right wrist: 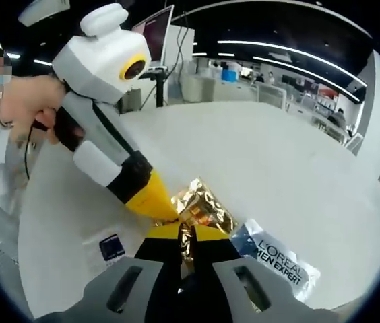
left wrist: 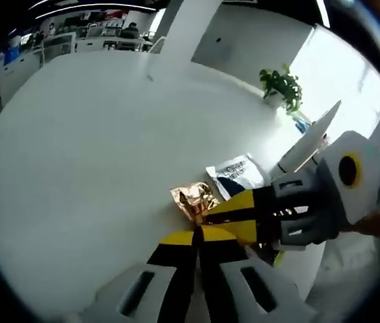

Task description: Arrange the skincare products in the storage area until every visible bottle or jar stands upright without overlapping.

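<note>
1. Right gripper is pinching the one gold foil sachet, jaws pressed on it.
2. Left gripper, jaws pressed together, is touching that sachet's edge.
3. One L'Oreal sachet is lying flat just beside it on the white table.
4. One plant is standing far off.

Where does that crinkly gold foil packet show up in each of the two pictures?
Left gripper view: the gold foil packet lies right of centre, just above the left claw tips, with the right claw reaching it from the right.
Right gripper view: it sits low in the centre, right at the right claw's tips.
Shared landmark: the white L'Oreal sachet on the white table beside it.
</note>
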`<state>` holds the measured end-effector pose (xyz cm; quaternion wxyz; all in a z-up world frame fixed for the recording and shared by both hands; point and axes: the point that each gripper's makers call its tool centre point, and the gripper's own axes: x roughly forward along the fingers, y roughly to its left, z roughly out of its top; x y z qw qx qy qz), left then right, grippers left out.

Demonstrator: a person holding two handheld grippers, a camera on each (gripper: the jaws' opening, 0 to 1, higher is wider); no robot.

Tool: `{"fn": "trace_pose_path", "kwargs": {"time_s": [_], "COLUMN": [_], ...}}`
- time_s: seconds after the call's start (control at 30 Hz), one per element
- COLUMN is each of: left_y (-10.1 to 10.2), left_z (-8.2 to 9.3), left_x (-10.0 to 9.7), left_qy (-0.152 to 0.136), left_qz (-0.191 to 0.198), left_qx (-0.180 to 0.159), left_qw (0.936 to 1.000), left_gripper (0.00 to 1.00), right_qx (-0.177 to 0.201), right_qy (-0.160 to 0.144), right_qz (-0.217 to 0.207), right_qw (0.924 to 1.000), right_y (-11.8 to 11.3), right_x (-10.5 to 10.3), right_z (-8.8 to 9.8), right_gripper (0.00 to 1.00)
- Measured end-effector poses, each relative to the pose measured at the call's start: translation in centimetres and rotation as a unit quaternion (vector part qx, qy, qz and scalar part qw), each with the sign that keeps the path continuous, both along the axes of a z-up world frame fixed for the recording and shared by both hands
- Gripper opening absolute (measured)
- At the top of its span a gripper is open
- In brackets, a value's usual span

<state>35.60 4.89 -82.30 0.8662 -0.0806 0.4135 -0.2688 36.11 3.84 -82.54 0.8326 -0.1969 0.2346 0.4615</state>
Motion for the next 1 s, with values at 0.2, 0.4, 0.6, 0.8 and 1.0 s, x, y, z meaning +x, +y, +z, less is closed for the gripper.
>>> {"fn": "trace_pose_path", "kwargs": {"time_s": [0.2,0.4,0.6,0.8,1.0], "left_y": [0.3,0.6,1.9,1.5,1.8], "left_z": [0.0,0.4,0.6,0.8,-0.1], "left_x": [0.3,0.2,0.8,0.9,1.4], "left_qy": [-0.016,-0.05,-0.079,-0.112,-0.12], "left_qz": [-0.023,-0.033,-0.037,-0.076,-0.103], "left_qx": [0.03,0.085,0.13,0.192,0.217], "left_qw": [0.9992,0.9946,0.9876,0.9719,0.9633], "left_gripper": [0.01,0.05,0.06,0.05,0.03], "right_qx": [0.003,0.007,0.008,0.01,0.011], "right_qy": [0.004,0.002,0.002,0.0,0.0], "right_qz": [0.004,0.007,0.008,0.008,0.008], "right_qw": [1.0,0.9999,0.9999,0.9999,0.9999], "right_y": [0.1,0.0,0.0,0.0,0.0], "right_x": [0.1,0.1,0.1,0.1,0.1], "right_z": [0.0,-0.1,0.0,0.0,-0.1], "right_gripper": [0.06,0.06,0.06,0.06,0.06]}}
